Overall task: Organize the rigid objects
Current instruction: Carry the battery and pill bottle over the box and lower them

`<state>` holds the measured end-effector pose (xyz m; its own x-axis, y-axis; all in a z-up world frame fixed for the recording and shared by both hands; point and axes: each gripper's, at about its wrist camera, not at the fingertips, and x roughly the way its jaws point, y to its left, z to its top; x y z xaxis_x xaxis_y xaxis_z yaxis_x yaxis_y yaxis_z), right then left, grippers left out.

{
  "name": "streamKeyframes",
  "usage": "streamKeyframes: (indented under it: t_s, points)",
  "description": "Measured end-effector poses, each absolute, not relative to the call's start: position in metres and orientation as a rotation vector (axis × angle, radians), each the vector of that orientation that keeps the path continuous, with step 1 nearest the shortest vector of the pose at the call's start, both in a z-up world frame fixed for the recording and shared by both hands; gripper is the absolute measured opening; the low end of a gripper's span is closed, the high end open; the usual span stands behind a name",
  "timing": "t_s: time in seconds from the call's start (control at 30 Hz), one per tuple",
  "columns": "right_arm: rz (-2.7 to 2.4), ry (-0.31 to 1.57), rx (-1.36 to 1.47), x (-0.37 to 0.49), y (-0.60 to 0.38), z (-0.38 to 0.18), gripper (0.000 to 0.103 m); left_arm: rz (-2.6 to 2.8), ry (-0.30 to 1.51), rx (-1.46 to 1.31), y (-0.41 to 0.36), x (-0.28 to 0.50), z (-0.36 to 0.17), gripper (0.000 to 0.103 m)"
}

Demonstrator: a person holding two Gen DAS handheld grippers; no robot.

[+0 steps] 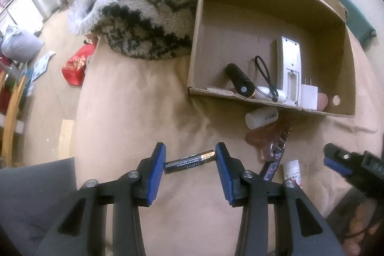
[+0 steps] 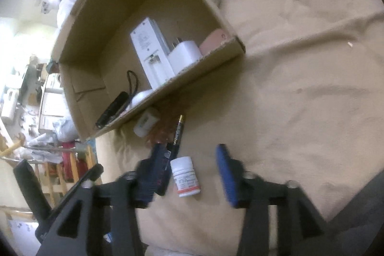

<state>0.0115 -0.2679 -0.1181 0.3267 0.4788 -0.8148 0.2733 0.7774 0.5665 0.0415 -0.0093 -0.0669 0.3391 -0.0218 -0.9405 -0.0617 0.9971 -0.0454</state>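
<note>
A cardboard box (image 1: 331,16) lies on the beige bedding and holds a black flashlight (image 1: 240,80), a white remote (image 1: 290,71), a white charger (image 1: 309,97) and a pink item (image 1: 322,100). My left gripper (image 1: 190,163) is shut on a black battery (image 1: 189,162), gripped end to end above the bedding. My right gripper (image 2: 189,167) is open around a small white pill bottle (image 2: 186,176) lying on the bedding. A pen (image 2: 177,133), a brown hair clip (image 2: 163,128) and a white bottle (image 2: 145,124) lie by the box (image 2: 211,56) front.
A fluffy grey and black blanket (image 1: 144,16) lies left of the box. The bed edge drops to the floor on the left, where a red bag (image 1: 75,66) and a wooden chair (image 1: 12,116) stand. The right gripper shows in the left wrist view (image 1: 345,162).
</note>
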Motion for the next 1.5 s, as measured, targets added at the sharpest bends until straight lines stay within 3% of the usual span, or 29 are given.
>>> streamKeyframes:
  t_s: [0.3,0.4,0.7,1.17,1.5]
  points:
    - [0.253,1.436,0.415,0.014,-0.202,-0.143,0.051,0.015,1.229,-0.095,-0.010,0.043,-0.068,0.039]
    - [0.242,1.429,0.275,0.012,-0.188,-0.141,0.029,0.020,1.228,-0.089,-0.011,0.043,-0.069,0.039]
    - [0.266,1.297,0.299,-0.005,-0.206,-0.100,0.028,0.046,1.181,-0.063,-0.010,0.039,-0.056,0.039]
    - [0.320,1.014,0.342,0.037,-0.241,-0.001,0.028,0.017,1.030,-0.096,-0.011,0.069,0.019,0.039]
    - [0.336,1.005,0.321,0.101,-0.242,-0.009,0.028,-0.030,1.029,-0.035,-0.043,0.120,0.008,0.039]
